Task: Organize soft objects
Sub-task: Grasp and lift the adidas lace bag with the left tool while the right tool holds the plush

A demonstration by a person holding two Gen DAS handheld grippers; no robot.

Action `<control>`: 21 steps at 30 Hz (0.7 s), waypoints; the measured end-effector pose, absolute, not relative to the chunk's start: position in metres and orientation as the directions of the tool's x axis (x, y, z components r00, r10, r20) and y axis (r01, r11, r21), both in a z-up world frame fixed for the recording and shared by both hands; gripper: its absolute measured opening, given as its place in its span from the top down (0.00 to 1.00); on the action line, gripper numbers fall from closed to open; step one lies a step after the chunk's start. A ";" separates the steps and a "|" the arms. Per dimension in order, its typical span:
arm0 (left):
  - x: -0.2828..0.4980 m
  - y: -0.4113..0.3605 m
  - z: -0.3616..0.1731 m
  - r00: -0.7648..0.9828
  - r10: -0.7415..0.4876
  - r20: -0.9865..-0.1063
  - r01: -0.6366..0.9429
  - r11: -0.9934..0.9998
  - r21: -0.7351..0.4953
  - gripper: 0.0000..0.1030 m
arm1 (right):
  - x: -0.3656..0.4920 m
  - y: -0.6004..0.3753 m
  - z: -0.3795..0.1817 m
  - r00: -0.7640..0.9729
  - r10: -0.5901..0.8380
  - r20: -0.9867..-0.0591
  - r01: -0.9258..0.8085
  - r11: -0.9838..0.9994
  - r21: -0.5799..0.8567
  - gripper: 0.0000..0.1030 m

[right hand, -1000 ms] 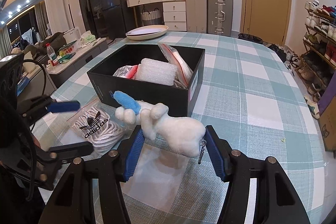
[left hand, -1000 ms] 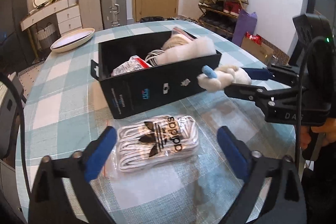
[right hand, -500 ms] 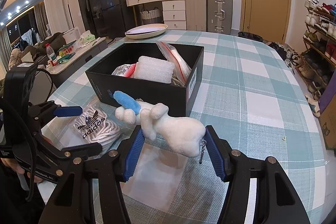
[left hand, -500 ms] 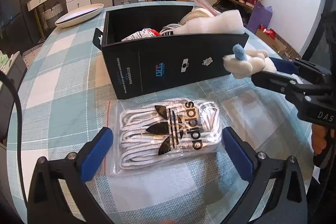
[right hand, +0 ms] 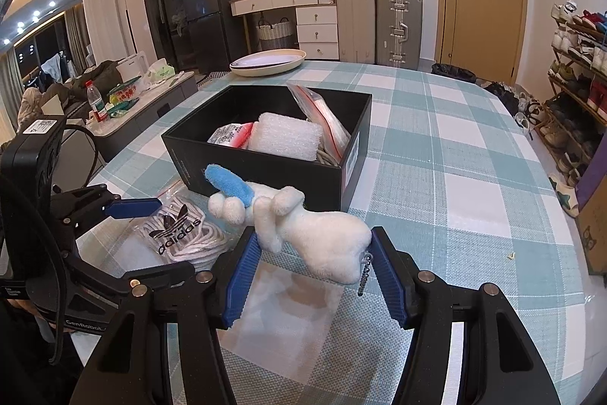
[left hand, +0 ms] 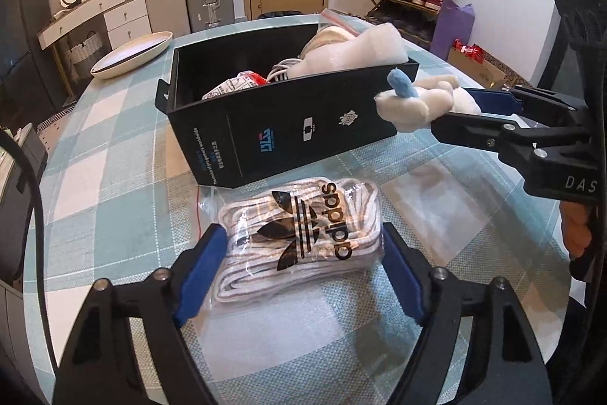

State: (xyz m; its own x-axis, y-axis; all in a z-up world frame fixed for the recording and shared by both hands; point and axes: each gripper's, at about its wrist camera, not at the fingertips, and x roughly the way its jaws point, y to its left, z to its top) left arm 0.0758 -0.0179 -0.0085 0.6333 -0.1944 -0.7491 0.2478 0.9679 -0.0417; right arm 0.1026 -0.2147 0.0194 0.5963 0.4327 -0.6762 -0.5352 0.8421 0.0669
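A clear adidas bag of white laces [left hand: 303,234] lies on the checked tablecloth in front of a black box [left hand: 288,131]. My left gripper [left hand: 299,276] straddles the bag's near end, its blue pads close to or touching both sides. It also shows in the right wrist view [right hand: 151,238] over the bag [right hand: 178,230]. My right gripper [right hand: 315,272] is shut on a white plush toy with a blue tip [right hand: 303,226], held above the table right of the box [right hand: 341,169]. The toy shows in the left wrist view [left hand: 421,101]. The box holds a white foam block [right hand: 284,135] and packets.
A cream oval plate [right hand: 267,61] sits at the table's far edge. Suitcases [right hand: 379,21], a dresser and a door stand behind. A shoe rack [right hand: 576,63] stands to the right. A purple bag [left hand: 451,29] and a carton stand on the floor.
My left gripper has moved forward onto the adidas bag and narrowed around it. My right gripper has held the plush toy almost still beside the box.
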 end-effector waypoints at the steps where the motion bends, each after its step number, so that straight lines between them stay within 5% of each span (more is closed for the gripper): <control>1: 0.074 -0.018 -0.006 0.640 -0.205 -0.741 0.255 0.966 -0.047 0.37 | 0.101 -0.216 0.021 0.599 0.436 -0.671 -0.537 0.841 0.067 0.42; 2: 0.073 -0.017 -0.003 0.639 -0.227 -0.735 0.271 0.961 -0.061 0.58 | 0.100 -0.216 0.023 0.602 0.440 -0.666 -0.539 0.839 0.067 0.42; 8: 0.071 -0.011 -0.001 0.635 -0.238 -0.735 0.266 0.960 -0.081 0.58 | 0.096 -0.214 0.030 0.609 0.449 -0.654 -0.549 0.834 0.061 0.43; 9: 0.071 -0.011 0.001 0.631 -0.238 -0.738 0.271 0.959 -0.077 0.57 | 0.096 -0.214 0.030 0.609 0.449 -0.654 -0.550 0.833 0.059 0.43; 11: 0.070 -0.011 0.003 0.639 -0.225 -0.736 0.269 0.961 -0.061 0.32 | 0.095 -0.214 0.031 0.611 0.449 -0.652 -0.550 0.833 0.058 0.42; 13: 0.069 -0.008 0.006 0.653 -0.205 -0.729 0.249 0.967 -0.049 0.24 | 0.096 -0.214 0.032 0.613 0.449 -0.650 -0.549 0.833 0.058 0.42; 17: 0.074 0.005 0.008 0.655 -0.206 -0.727 0.201 0.975 -0.095 0.10 | 0.096 -0.217 0.034 0.617 0.448 -0.647 -0.545 0.837 0.060 0.42; 21: 0.084 0.015 0.004 0.649 -0.171 -0.741 0.103 0.985 -0.137 0.10 | 0.096 -0.220 0.037 0.621 0.451 -0.640 -0.542 0.838 0.065 0.42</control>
